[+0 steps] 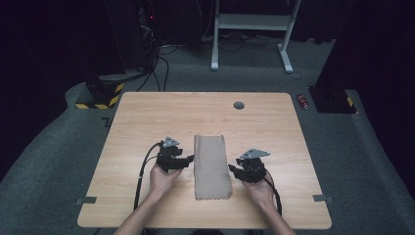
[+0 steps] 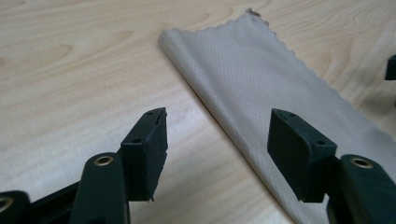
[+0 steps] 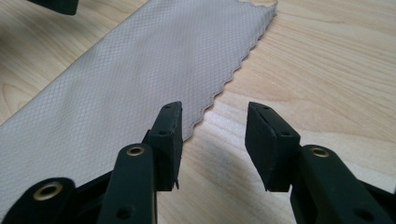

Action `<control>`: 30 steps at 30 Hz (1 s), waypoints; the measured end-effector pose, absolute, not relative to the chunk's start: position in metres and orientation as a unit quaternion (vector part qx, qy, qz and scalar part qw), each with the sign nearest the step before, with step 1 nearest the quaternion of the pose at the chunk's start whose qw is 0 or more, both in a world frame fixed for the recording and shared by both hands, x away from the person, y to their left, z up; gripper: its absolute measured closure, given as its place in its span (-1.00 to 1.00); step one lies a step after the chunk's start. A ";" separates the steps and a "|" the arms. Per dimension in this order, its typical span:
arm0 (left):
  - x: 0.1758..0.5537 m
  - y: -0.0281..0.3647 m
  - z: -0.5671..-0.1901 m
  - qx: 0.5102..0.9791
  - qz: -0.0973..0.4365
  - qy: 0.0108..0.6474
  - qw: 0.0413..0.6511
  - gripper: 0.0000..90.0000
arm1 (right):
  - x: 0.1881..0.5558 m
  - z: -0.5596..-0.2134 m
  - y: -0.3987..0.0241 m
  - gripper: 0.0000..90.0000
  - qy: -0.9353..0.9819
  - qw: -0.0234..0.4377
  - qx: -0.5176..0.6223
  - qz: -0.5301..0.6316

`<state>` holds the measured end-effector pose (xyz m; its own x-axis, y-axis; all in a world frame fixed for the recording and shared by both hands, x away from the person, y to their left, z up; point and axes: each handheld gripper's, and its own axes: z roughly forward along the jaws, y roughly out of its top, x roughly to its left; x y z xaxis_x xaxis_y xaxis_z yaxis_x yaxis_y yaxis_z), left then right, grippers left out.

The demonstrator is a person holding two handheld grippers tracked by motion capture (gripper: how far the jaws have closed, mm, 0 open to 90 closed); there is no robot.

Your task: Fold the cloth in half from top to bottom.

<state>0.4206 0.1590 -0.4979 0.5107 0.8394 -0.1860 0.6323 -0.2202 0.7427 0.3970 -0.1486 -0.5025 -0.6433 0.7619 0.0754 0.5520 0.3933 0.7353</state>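
Observation:
A beige cloth (image 1: 211, 165), folded into a long strip with zigzag-cut edges, lies flat in the middle of the wooden table (image 1: 147, 112). My left gripper (image 1: 188, 158) hovers just off the cloth's left folded edge (image 2: 224, 116), open and empty. My right gripper (image 1: 234, 171) sits beside the cloth's right pinked edge (image 3: 224, 88), also open with bare table between its jaws. In the left gripper view the cloth (image 2: 261, 79) runs diagonally up past the right jaw. In the right gripper view the cloth (image 3: 140, 70) stretches away on the left.
A round grey grommet (image 1: 239, 105) is set into the table near its far edge. Tape tabs (image 1: 86, 199) mark the near corners. Beyond the table stand a white frame (image 1: 252, 29), cables and dark equipment on grey carpet.

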 end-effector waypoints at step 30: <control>0.495 0.136 -0.490 0.768 0.157 0.512 0.352 -0.11 | 0.464 -0.491 -0.130 0.60 0.795 0.136 0.438 0.396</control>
